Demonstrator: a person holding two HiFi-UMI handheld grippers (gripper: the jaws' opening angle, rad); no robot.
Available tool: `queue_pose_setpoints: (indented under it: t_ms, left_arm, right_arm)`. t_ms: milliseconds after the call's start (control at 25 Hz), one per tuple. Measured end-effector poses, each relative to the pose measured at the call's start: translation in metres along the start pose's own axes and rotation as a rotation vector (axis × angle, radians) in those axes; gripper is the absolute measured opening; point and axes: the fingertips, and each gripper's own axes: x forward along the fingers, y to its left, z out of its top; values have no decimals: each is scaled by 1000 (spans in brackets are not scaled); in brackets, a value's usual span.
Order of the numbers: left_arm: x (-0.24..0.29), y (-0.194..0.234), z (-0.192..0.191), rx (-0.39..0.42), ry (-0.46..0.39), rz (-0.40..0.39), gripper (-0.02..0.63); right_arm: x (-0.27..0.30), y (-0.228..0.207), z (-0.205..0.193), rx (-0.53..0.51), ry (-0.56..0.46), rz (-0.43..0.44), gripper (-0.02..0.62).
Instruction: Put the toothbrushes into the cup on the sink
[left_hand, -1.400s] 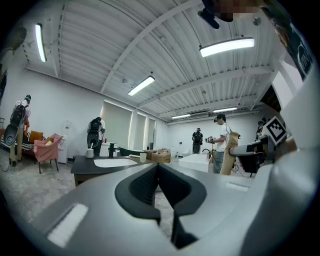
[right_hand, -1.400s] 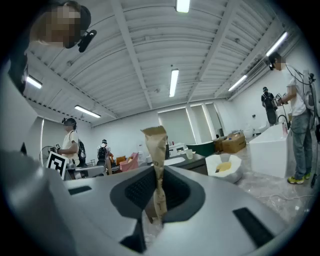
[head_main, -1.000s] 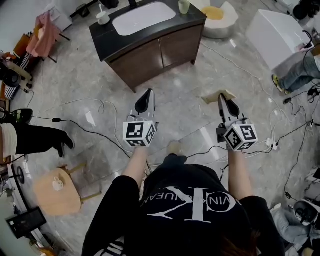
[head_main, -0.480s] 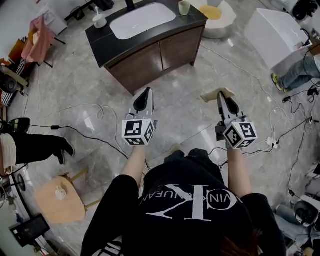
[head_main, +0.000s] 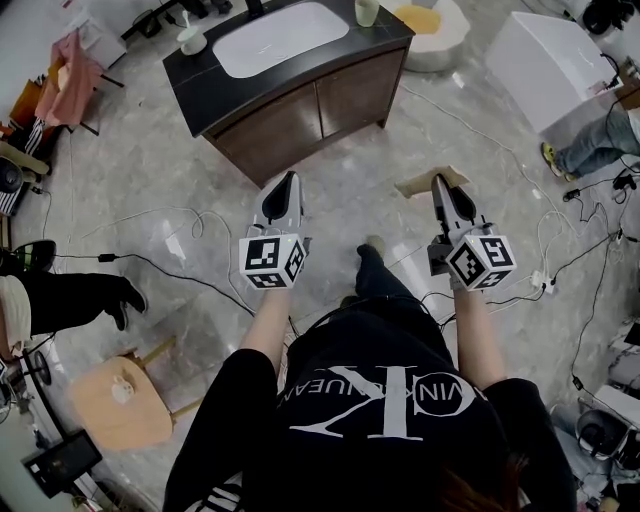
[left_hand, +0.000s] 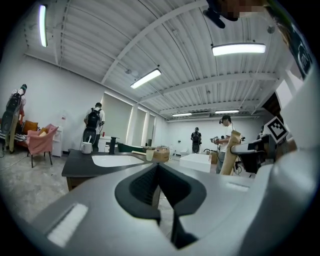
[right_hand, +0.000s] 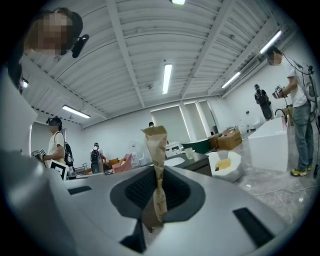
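On the grey marble floor (head_main: 150, 160), I hold my left gripper (head_main: 288, 180) and right gripper (head_main: 438, 183) out toward the dark sink cabinet (head_main: 300, 100). A tan paper packet (head_main: 418, 186) sits at the right gripper's tip; a pale green cup (head_main: 367, 12) stands beside the white basin (head_main: 280, 35).

Vanity (head_main: 300, 105): basin (head_main: 280, 35) mid-top, mug (head_main: 191, 41) on left end, cup (head_main: 367, 12) on right end, stool (head_main: 100, 415) well off front-left.
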Motion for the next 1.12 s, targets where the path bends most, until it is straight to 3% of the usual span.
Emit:
queue_pose_setpoints:
  t_ms: [520, 1120]
  left_arm:
    - [71, 34, 17, 24, -12, 27, 12]
    - [178, 55, 22, 46, 30, 45, 12]
  right_arm:
    - [83, -36, 22, 15, -27, 37, 40]
    - [175, -110, 38, 33, -5, 41, 41]
